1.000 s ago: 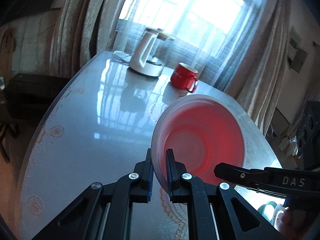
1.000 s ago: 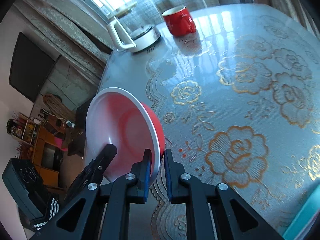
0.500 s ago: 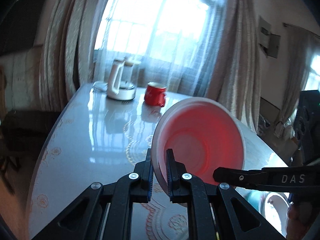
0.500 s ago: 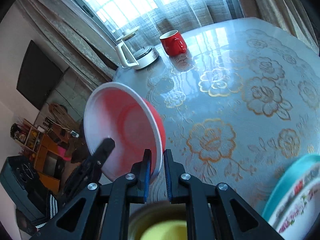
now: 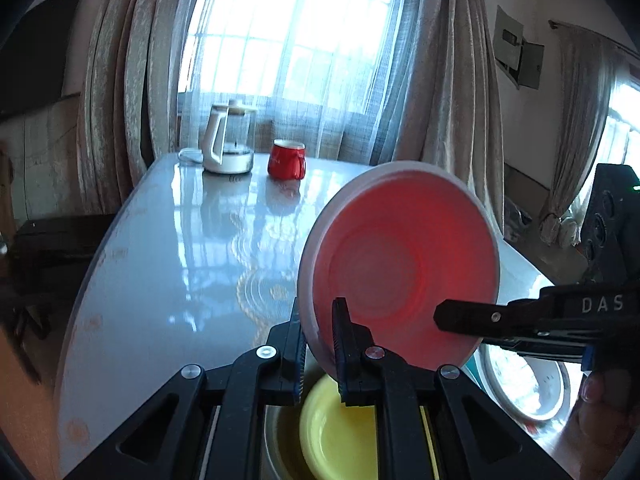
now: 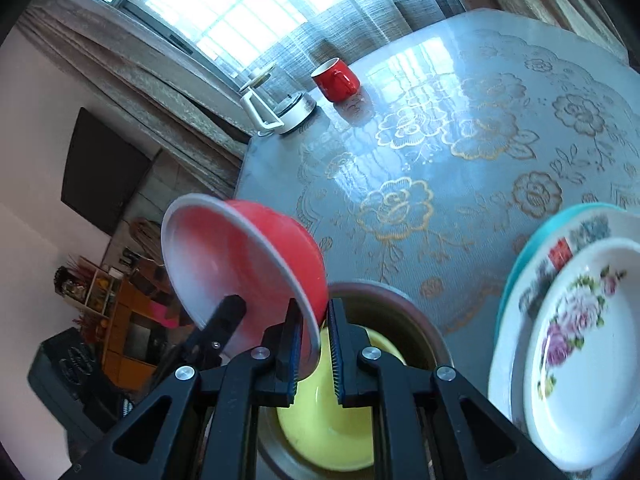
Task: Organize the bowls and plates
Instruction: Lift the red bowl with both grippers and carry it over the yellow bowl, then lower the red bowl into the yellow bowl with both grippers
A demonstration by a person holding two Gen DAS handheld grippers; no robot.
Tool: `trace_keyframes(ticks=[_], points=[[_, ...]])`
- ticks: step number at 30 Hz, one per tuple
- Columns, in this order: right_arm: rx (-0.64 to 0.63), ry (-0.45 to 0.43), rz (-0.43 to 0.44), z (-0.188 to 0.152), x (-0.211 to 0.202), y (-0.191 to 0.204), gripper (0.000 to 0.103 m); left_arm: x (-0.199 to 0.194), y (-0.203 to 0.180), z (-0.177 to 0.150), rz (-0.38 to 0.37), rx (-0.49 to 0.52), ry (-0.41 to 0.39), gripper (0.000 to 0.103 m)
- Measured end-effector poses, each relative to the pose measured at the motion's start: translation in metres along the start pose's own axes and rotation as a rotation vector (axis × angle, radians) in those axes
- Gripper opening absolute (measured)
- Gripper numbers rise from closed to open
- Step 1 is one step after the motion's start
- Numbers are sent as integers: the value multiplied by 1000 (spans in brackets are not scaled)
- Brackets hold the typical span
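Red bowl, white inside, held tilted on edge in the air above the near edge of the table, rim gripped from two sides. Left gripper: jaws closed tight on the bowl's near rim, one finger inside, one outside. Right gripper: likewise clamped on the rim at the opposite side; its black finger shows in the left wrist view reaching across the bowl's inner wall. A fingertip of the person's hand is visible at the lower right of that view. Directly below the red bowl, at the table's near edge: a yellow bowl nested inside a metal bowl. Just beside these, toward the near right corner, a stack of plates: floral white plate on top, a patterned plate under it, a teal plate at the bottom. At the far edge by the window: red mug upright, and just beside it a white kettle on its base. Table covered with a glossy cloth with gold flower pattern. Curtains behind, strong backlight.
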State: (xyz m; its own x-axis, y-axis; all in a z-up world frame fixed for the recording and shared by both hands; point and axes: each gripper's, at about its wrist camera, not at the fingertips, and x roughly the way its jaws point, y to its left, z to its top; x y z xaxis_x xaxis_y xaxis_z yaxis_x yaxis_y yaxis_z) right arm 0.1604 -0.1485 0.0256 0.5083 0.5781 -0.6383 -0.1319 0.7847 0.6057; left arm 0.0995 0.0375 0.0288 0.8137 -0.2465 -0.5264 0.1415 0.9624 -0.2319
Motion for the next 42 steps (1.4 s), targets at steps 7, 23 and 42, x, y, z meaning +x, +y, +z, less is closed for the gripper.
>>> trace_keyframes(ticks=[7,23,42], points=[[-1,26,21,-17,-5,-5,13,-15,-6,-16,5,6,39,12],[49,108,-14,-43,2,-27,15,-15,-12,-45,46,31,168,12],[13,29,-81,-40,-4,-33,26,5,-17,-38,59,34,203,20]])
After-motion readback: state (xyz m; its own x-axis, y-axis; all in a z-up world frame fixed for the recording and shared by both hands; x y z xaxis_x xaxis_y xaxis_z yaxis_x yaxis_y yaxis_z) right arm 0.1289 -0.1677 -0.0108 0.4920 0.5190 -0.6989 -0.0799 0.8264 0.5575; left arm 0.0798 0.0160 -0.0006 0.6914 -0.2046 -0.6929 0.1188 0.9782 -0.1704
